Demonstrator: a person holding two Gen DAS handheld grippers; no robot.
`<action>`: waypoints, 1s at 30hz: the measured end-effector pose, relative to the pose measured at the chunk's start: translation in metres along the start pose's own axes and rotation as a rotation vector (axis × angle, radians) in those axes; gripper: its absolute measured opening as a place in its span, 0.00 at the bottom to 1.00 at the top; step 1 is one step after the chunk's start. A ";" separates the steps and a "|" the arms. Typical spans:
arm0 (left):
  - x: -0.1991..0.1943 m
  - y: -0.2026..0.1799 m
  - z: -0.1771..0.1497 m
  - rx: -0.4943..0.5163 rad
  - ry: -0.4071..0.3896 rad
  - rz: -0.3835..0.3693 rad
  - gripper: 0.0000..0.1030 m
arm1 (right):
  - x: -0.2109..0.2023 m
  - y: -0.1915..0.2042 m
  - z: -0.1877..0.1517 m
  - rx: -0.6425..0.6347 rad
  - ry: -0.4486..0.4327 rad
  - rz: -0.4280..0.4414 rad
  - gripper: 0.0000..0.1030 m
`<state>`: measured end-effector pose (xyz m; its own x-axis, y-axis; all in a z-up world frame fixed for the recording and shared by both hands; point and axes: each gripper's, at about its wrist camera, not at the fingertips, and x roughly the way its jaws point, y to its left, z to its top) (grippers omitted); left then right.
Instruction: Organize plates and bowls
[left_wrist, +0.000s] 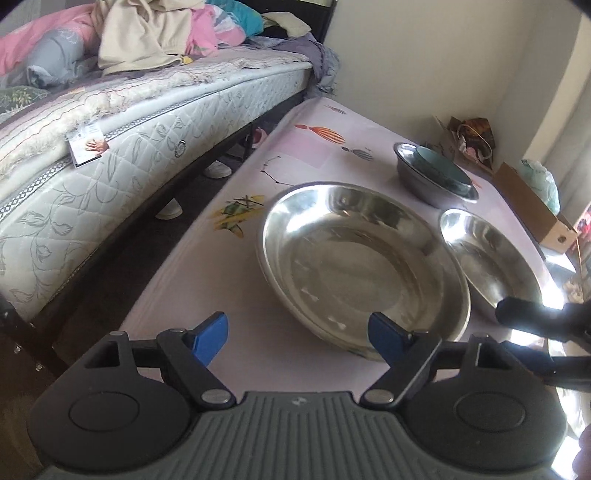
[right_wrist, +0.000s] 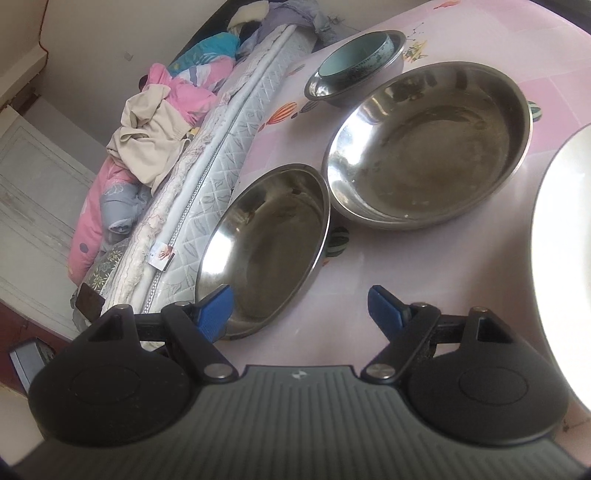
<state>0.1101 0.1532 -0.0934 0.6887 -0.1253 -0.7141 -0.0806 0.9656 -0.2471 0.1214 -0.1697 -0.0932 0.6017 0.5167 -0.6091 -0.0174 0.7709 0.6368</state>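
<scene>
On the pink patterned table (left_wrist: 325, 122) two wide steel plates lie side by side, nearly touching. In the left wrist view the left gripper (left_wrist: 297, 334) hangs with its blue pads spread wide and nothing between them, just at the near rim of the big steel plate (left_wrist: 362, 266). To its right lies the second steel plate (left_wrist: 487, 254), and past both, farther off, a steel bowl (left_wrist: 424, 181) with a teal bowl (left_wrist: 439, 168) nested inside. Only this view shows part of the other gripper's black finger at the right edge and a cardboard box (left_wrist: 532, 199) by the far wall.

The right gripper (right_wrist: 301, 308) is likewise spread and empty, its left pad beside the near rim of the nearer steel plate (right_wrist: 266, 247). Only this view shows a white plate (right_wrist: 565, 266) at the right edge and the pale inside of the teal bowl. A bed (right_wrist: 207, 162) heaped with clothes runs along the table's left side.
</scene>
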 end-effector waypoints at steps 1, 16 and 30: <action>0.002 0.004 0.003 -0.016 0.004 -0.006 0.81 | 0.006 0.002 0.003 -0.004 -0.001 -0.002 0.78; 0.032 0.009 0.030 -0.010 -0.019 0.024 0.49 | 0.051 0.000 0.022 -0.052 -0.090 -0.098 0.25; 0.018 0.006 0.021 -0.017 -0.007 0.043 0.15 | 0.040 -0.004 0.009 -0.039 -0.096 -0.082 0.09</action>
<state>0.1370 0.1617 -0.0940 0.6892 -0.0826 -0.7199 -0.1220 0.9661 -0.2276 0.1528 -0.1552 -0.1162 0.6758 0.4150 -0.6092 0.0047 0.8240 0.5666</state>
